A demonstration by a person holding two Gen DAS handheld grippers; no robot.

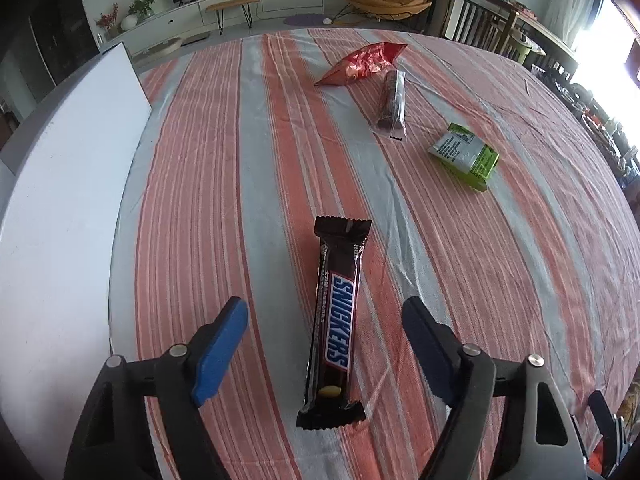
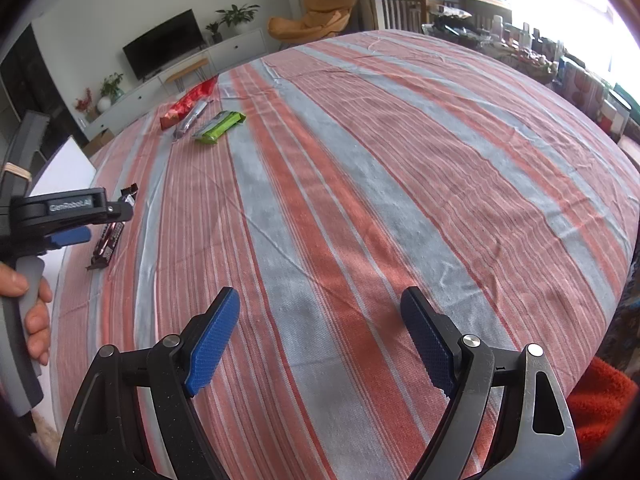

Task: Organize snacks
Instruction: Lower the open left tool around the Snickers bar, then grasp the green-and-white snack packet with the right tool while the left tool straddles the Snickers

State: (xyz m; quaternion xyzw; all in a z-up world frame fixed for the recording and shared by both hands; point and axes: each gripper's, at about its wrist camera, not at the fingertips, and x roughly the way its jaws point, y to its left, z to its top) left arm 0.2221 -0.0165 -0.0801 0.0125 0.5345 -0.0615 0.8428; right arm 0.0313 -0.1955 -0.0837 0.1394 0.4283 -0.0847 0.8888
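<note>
A brown Snickers bar [image 1: 334, 320] lies lengthwise on the striped tablecloth [image 1: 208, 184], near its left edge. My left gripper [image 1: 324, 306] hovers over the bar with a blue pad on each side, open and clear of the wrapper. The right wrist view shows the same bar [image 2: 108, 240] under the left gripper [image 2: 105, 227], which a hand [image 2: 28, 300] holds. My right gripper [image 2: 320, 294] stands open over bare cloth, nothing between its fingers. Farther off lie a red snack bag [image 1: 364, 62], a dark biscuit roll in clear wrap [image 1: 393, 100] and a green packet [image 1: 464, 154].
A white flat board [image 1: 60, 200] borders the cloth on the left. The three far snacks sit close together, the red bag [image 2: 186, 106] beside the green packet [image 2: 220, 126]. An orange-red fabric [image 2: 600, 400] shows at the near right table edge. Chairs and shelves stand beyond the table.
</note>
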